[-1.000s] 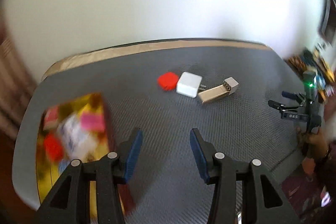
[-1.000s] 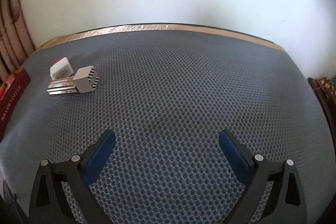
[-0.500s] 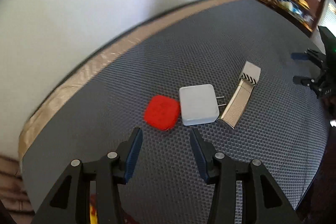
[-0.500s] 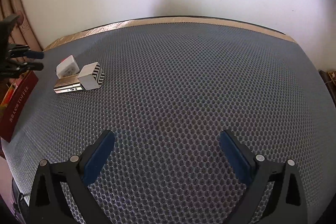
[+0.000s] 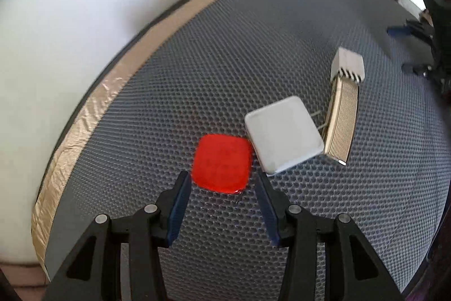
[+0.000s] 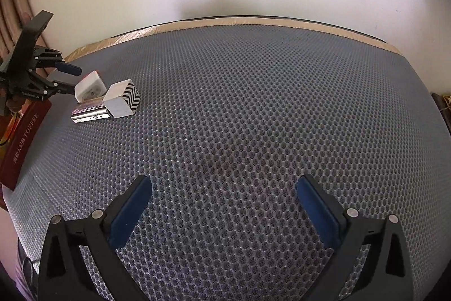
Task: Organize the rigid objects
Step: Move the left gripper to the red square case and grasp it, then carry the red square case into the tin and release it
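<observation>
Left hand-held gripper (image 5: 222,182) tilted steeply down over red block (image 5: 222,163), jaws parted, unclenched; right hand-held gripper (image 6: 224,188) opening wide, empty.

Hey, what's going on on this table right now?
A person is tidying small items on a grey mat. The left hand-held gripper hangs open just short of a red square, not touching it. A white charger and a ribbed metal piece lie beside it. The right hand-held gripper is opening over bare mat.
</observation>
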`<state>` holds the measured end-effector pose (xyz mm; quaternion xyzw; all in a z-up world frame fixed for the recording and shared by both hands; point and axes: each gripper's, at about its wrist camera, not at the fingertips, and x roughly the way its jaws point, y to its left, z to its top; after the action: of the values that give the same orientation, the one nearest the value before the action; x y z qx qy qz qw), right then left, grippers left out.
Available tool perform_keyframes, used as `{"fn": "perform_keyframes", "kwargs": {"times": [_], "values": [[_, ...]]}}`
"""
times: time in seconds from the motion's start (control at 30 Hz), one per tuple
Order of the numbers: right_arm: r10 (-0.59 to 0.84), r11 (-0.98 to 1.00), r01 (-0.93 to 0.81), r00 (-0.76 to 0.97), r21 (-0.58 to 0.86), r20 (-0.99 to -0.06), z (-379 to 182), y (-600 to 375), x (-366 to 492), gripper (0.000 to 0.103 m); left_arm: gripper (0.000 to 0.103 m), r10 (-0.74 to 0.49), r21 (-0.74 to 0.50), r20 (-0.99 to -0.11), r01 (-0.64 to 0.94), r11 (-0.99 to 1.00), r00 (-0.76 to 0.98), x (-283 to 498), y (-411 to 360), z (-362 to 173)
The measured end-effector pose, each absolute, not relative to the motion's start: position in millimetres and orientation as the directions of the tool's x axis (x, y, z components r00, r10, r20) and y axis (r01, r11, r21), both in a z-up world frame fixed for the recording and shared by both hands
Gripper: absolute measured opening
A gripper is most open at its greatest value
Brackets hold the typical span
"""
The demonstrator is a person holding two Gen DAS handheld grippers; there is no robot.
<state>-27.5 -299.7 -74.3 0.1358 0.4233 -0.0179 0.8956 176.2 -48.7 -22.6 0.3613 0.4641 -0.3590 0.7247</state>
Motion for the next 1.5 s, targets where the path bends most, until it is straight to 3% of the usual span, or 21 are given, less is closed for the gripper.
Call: {"fn": "perform_keyframes", "kwargs": {"times": [0.23, 0.4, 0.63, 0.73, 1.1, 1.37, 1.5], "values": [[0.075, 0.964, 0.150, 0.636, 0.219, -0.768, -75.9, -296.8, -22.4, 0.103, 0.049, -0.193, 0.178, -0.935, 0.866, 0.468, 0.296, 202.6, -52.1, -34.1], [0.079, 0.964, 0.147, 0.637, 0.221, -0.767, -75.6, -298.2, -21.3, 0.103, 0.048, -0.242, 0.022, -0.950, 0.818, 0.575, 0.196, 239.0, -42.4, -45.5], [0.085, 0.962, 0.146, 0.643, 0.231, -0.761, -73.8, -301.8, -28.6, 0.103, 0.048, -0.187, 0.098, -0.925, 0.684, 0.723, 0.330, 230.0, -35.1, -40.9], [0.088, 0.961, 0.146, 0.645, 0.235, -0.759, -73.2, -302.8, -29.3, 0.103, 0.048, -0.144, 0.138, -0.899, 0.582, 0.802, 0.413, 210.3, -25.7, -25.0], [0.078, 0.964, 0.145, 0.641, 0.221, -0.764, -73.6, -305.3, -31.1, 0.103, 0.048, -0.136, 0.002, -0.826, 0.246, 0.969, 0.546, 90.9, 75.4, 47.6], [0.057, 0.970, 0.150, 0.631, 0.194, -0.774, -75.2, -301.0, -28.8, 0.102, 0.048, 0.013, -0.014, -0.823, -0.045, 0.999, 0.568, -21.8, 159.8, 60.3], [0.043, 0.973, 0.152, 0.624, 0.175, -0.780, -74.3, -297.9, -27.0, 0.102, 0.048, 0.070, 0.004, -0.823, -0.116, 0.993, 0.564, -38.3, 187.4, 53.1]]}}
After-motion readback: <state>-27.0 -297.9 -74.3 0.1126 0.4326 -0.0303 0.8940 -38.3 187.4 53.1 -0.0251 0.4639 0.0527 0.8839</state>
